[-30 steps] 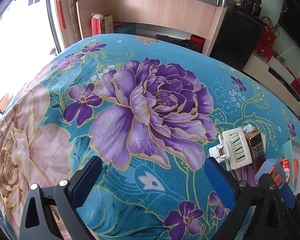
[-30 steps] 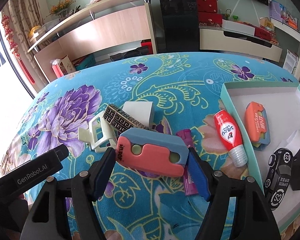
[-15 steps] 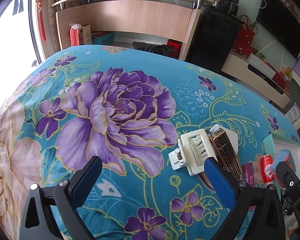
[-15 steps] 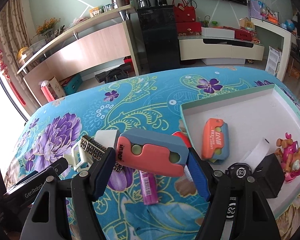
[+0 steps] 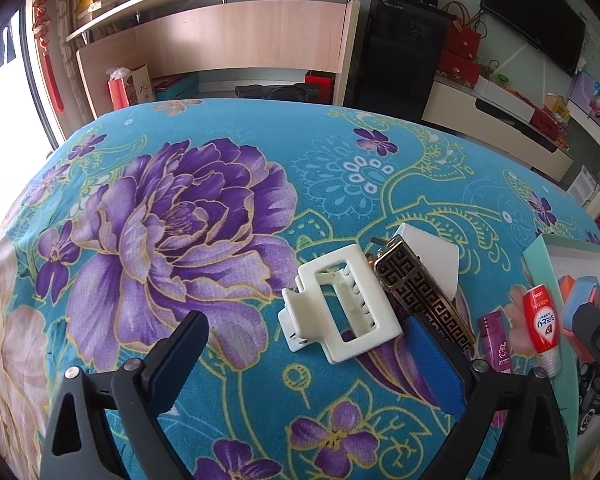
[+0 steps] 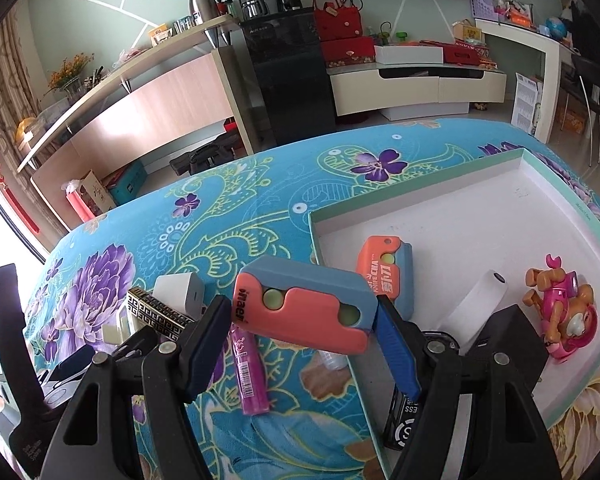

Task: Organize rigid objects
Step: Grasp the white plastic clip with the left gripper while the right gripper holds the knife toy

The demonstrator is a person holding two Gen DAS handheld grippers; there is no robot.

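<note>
Left wrist view: the left gripper (image 5: pixel 304 360) stands wide and empty, its jaws having just narrowed slightly; the white clip (image 5: pixel 340 306) lies at about one o'clock, long axis running toward ten. Right wrist view: the right gripper (image 6: pixel 300 320) clamps the pink-blue case (image 6: pixel 304 306) crosswise, hovering over the tray rim (image 6: pixel 416 186); the tray floor lies at two o'clock.
</note>
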